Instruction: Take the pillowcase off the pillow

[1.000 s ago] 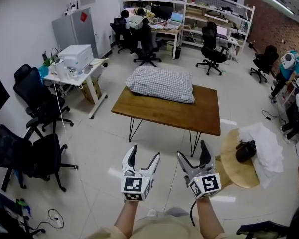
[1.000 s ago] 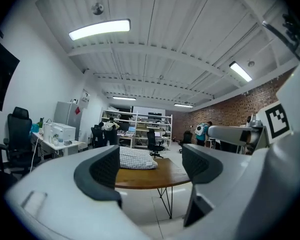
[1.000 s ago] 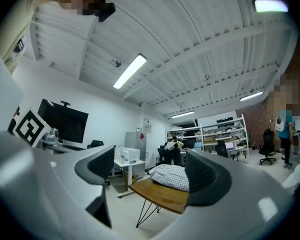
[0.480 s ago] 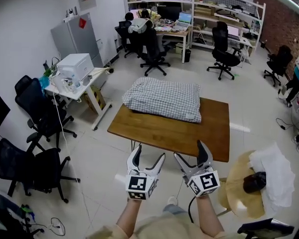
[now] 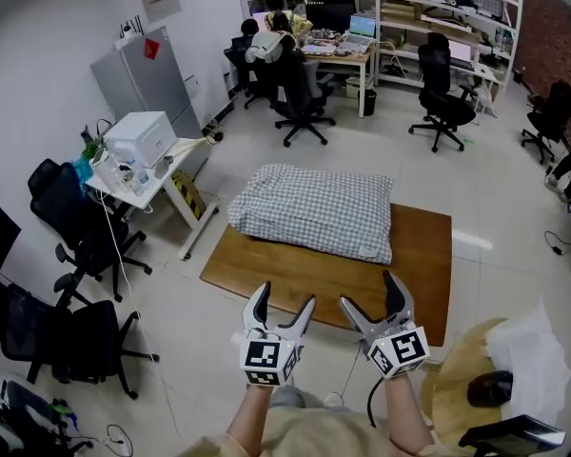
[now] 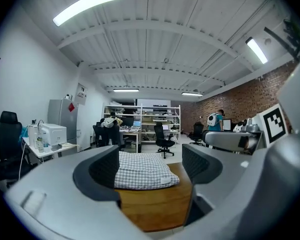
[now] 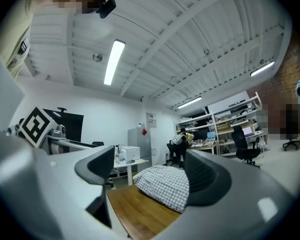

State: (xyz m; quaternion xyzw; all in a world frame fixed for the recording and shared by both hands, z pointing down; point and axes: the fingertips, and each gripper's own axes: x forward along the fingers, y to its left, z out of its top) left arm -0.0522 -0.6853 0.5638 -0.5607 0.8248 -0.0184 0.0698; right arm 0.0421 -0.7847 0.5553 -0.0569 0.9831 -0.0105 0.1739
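At the bottom of the head view, two bare forearms reach forward side by side, each hand holding a gripper out ahead of the body with its marker cube facing back toward the camera. Left gripper (image 5: 284, 298) has its jaws spread wide with nothing between them; its own view looks through the gap at the pillow (image 6: 140, 170) some way ahead. Right gripper (image 5: 369, 293) sits just beside it, tipped slightly upward, jaws likewise wide apart and empty, and the same pillow shows beyond them. Neither gripper touches anything, and in the head view their tips overlap the near edge of the wooden table (image 5: 266, 276).

That pillow lies flat on the far half of the table, toward its left side, fully inside its grey-checked pillowcase (image 5: 314, 211). A bare strip of tabletop separates it from the grippers, and the right end of the table is also bare.

To the left stands a white side table carrying a printer (image 5: 141, 137), with black office chairs (image 5: 71, 331) near it and a grey cabinet (image 5: 147, 79) against the wall. A round wooden table (image 5: 452, 398) at lower right holds a white cloth (image 5: 528, 355) and a dark object that I cannot identify. Desks, shelves and more chairs fill the back of the room, where a person (image 5: 269, 44) sits at a desk
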